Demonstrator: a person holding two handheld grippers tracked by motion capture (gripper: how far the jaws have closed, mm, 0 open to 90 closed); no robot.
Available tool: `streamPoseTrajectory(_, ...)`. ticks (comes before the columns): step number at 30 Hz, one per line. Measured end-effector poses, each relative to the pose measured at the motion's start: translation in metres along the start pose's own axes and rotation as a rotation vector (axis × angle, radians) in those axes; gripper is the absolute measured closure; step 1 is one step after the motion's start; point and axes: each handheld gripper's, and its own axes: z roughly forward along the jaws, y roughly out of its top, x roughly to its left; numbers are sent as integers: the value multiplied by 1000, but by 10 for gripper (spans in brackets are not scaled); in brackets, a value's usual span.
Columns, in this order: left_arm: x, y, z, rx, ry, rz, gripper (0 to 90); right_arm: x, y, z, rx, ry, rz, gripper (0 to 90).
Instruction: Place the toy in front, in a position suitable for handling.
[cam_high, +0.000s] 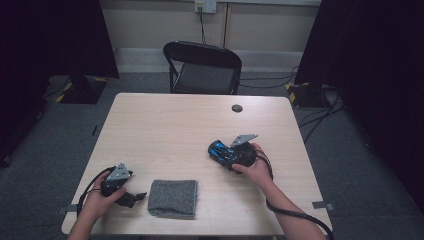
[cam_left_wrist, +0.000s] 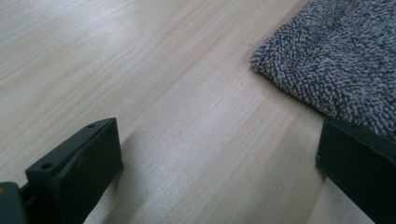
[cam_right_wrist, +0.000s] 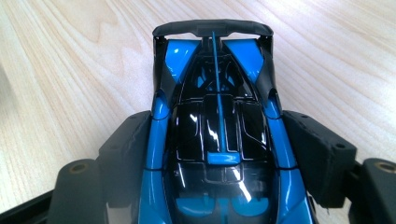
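Observation:
A blue and black toy car (cam_right_wrist: 217, 84) with a rear wing sits between the jaws of my right gripper (cam_right_wrist: 217, 128). The jaws press on both of its sides, and light wood lies beneath it. In the high view the right gripper (cam_high: 226, 156) holds the car (cam_high: 216, 148) at the table's middle right. A folded grey towel (cam_high: 173, 197) lies near the front edge. My left gripper (cam_high: 131, 198) rests just left of the towel, open. Between its jaws in the left gripper view there is only bare wood, and the towel's corner (cam_left_wrist: 336, 56) lies by the right jaw of the left gripper (cam_left_wrist: 219, 137).
The light wooden table (cam_high: 165, 125) has a round cable hole (cam_high: 237, 108) near its far edge. A black folding chair (cam_high: 204, 67) stands behind it. Dark curtains and floor cables flank both sides. A cable trails from each gripper off the table's front edge.

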Motion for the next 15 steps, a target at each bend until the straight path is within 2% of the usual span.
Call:
streamPoseTrajectory(8,0,0,0,0,-1,0,0,-1,-2,0,-10,2,-2,267)
streamPoseTrajectory(15,0,0,0,1,-1,0,0,0,-7,-2,-26,-3,20,267)
